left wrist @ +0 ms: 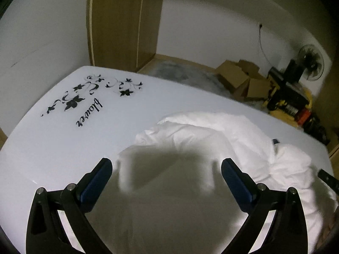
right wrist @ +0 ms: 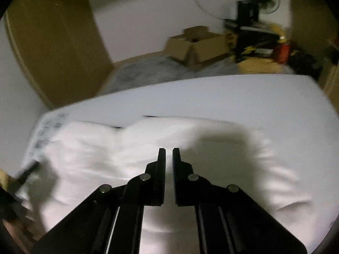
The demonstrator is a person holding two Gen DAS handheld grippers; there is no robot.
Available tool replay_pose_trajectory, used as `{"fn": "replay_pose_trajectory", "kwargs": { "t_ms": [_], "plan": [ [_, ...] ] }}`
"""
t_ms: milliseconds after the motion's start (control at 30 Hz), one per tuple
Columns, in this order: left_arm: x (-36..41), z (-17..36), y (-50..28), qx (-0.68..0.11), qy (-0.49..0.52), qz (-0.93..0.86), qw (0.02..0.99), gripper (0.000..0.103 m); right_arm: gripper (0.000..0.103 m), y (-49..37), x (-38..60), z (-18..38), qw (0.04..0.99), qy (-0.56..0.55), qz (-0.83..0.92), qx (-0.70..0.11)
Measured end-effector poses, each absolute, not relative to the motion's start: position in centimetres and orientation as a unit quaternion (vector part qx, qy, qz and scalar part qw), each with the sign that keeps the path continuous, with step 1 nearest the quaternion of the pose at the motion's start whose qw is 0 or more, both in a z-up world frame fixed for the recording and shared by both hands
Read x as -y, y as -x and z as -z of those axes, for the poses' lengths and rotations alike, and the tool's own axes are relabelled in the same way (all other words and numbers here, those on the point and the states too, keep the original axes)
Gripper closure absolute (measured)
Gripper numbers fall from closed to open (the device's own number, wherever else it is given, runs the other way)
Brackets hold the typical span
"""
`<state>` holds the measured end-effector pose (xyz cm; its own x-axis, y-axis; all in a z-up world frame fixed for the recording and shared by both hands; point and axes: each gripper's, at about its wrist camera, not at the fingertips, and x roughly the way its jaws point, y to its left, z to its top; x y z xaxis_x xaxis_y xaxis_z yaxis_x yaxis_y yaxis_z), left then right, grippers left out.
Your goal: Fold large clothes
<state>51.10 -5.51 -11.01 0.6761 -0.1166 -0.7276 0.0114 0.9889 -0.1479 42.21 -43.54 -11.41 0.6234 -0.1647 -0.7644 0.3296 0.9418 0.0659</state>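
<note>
The left tool (left wrist: 166,166) hangs spread wide, empty, over the one white garment (left wrist: 222,139) bunched on the table (left wrist: 63,148). Only this view shows clearly the table's flower print (left wrist: 84,97). The right tool (right wrist: 168,154) is nearly clenched above the garment (right wrist: 127,148), gripping nothing visible.

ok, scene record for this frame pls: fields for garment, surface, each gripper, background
garment: white garment, crumpled, not yet folded, lying on the table
surface: white table with black floral print and script lettering
left gripper: jaws wide open, above the garment's near edge, nothing held
right gripper: jaws nearly closed over the garment; grip on fabric unclear
background: cardboard boxes, fan, wooden cabinet
</note>
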Motion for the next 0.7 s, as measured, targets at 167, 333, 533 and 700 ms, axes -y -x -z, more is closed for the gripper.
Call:
{"fn": "replay_pose_trajectory", "kwargs": {
  "t_ms": [167, 333, 533, 700],
  "plan": [
    [5.5, 15.8, -52.6, -0.441, 0.057, 0.031, 0.895, 0.0, 0.097, -41.8, 46.4, 16.7, 0.879, -0.139, 0.147, -0.433],
    [5.0, 16.7, -52.1, -0.421, 0.077, 0.034, 0.903, 0.0, 0.097, -41.7, 45.6, 18.1, 0.888, -0.132, 0.139, -0.417],
    [5.1, 17.3, -52.3, -0.42, 0.079, 0.034, 0.903, 0.0, 0.097, -42.2, 46.3, 18.8, 0.889, -0.147, 0.131, -0.414],
    [5.1, 17.5, -52.4, -0.424, 0.082, 0.036, 0.901, 0.0, 0.097, -42.4, 46.5, 19.1, 0.889, -0.151, 0.128, -0.414]
  ]
}}
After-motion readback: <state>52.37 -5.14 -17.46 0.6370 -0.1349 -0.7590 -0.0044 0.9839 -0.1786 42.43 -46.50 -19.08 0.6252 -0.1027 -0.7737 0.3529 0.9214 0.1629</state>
